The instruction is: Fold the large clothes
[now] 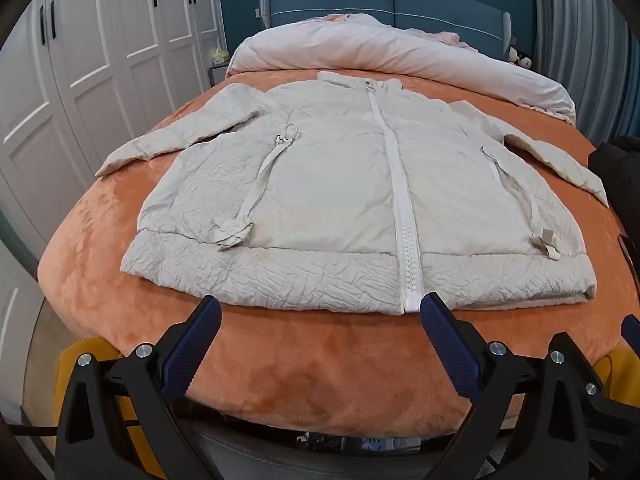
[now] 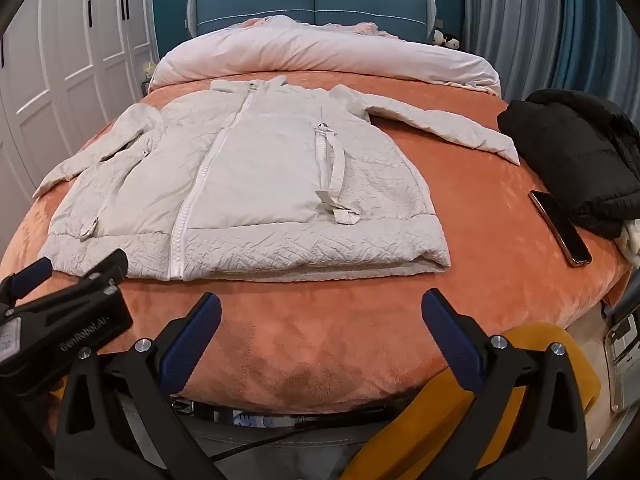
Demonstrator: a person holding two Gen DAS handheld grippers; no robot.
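Both jaws are held wide and empty: the left gripper (image 1: 320,312) is poised at the hem, the right gripper (image 2: 320,312) short of it. The cream zip-up jacket (image 1: 360,200) is laid flat, front up, on the orange blanket (image 2: 320,340), sleeves spread. A sleeve is best taken first, pinched near the cuff and carried across the chest without dragging the body.

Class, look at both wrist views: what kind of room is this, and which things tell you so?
Most likely a bedroom: a bed with a teal headboard, a rolled-back pink duvet, and white wardrobe doors along one wall.
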